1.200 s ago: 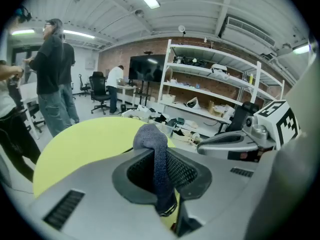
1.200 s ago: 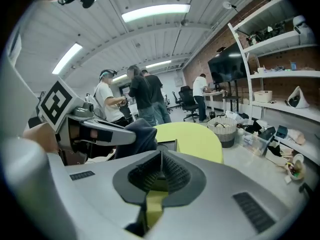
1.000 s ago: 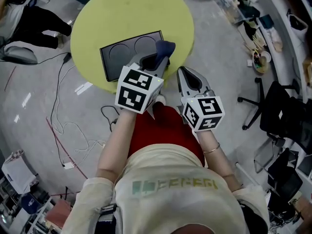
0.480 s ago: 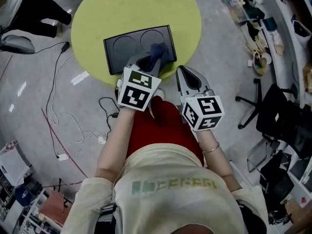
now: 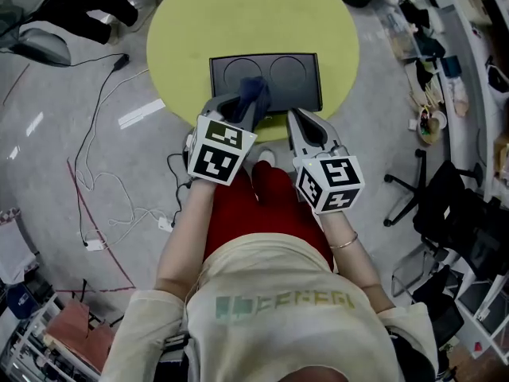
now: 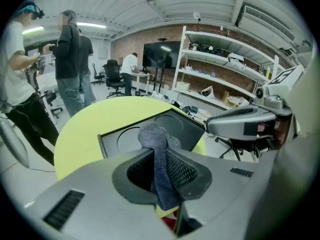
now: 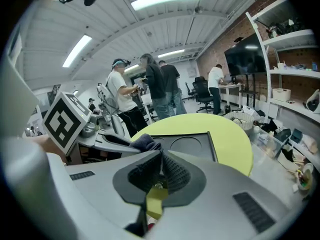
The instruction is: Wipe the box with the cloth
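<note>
A flat black box (image 5: 278, 78) with two round hollows lies on the round yellow-green table (image 5: 191, 38). My left gripper (image 5: 248, 106) is shut on a blue-grey cloth (image 5: 254, 92), which hangs over the box's near edge, left of its middle. In the left gripper view the cloth (image 6: 159, 156) is pinched between the jaws in front of the box (image 6: 125, 136). My right gripper (image 5: 297, 118) is shut with nothing in it, just off the table's near rim beside the box. The right gripper view shows the box (image 7: 192, 145) and the cloth (image 7: 145, 142) ahead.
Cables (image 5: 103, 189) trail over the grey floor at left. A black office chair (image 5: 449, 201) and a cluttered bench (image 5: 433, 94) stand at right. Several people (image 6: 70, 59) stand beyond the table. Shelves (image 6: 225, 79) line the far wall.
The cloth in my left gripper has slid from the box's right end leftward along its near edge. The right gripper has kept its place beside it.
</note>
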Motion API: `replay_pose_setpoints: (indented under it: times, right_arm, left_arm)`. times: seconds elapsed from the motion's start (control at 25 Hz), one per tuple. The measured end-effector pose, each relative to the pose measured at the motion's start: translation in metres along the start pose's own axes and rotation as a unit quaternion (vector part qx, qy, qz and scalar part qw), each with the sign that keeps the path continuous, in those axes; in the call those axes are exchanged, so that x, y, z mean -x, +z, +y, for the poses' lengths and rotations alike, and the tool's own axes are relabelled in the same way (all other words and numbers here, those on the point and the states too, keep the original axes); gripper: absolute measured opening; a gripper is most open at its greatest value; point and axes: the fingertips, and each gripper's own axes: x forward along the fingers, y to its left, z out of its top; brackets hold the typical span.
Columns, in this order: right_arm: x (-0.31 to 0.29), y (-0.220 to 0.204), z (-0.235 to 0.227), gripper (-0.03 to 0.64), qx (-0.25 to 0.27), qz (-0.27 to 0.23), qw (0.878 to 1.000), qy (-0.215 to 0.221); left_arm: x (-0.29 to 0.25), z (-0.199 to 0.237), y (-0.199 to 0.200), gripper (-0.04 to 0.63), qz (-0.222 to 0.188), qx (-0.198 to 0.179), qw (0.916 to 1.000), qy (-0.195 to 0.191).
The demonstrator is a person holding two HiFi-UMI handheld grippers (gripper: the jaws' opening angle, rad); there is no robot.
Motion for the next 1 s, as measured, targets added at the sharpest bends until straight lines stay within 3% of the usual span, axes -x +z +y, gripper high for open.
replay_pose_setpoints:
  times: [0.52, 0.8, 1.0]
  right_arm:
    - [-0.036, 0.002, 0.059, 0.038, 0.003, 0.004, 1.000, -0.024]
    - [-0.005, -0.013, 0.046, 0.038, -0.003, -0.003, 0.999, -0.036]
    - [0.029, -0.019, 0.016, 0.038, -0.007, -0.017, 0.999, -0.036]
  left_arm:
    - [0.050, 0.065, -0.018, 0.063, -0.008, -0.012, 0.9999, -0.007]
    - [0.075, 0.061, -0.021, 0.064, -0.016, -0.017, 0.9991, 0.035]
    - [0.077, 0.019, -0.011, 0.063, -0.037, 0.002, 0.9988, 0.033]
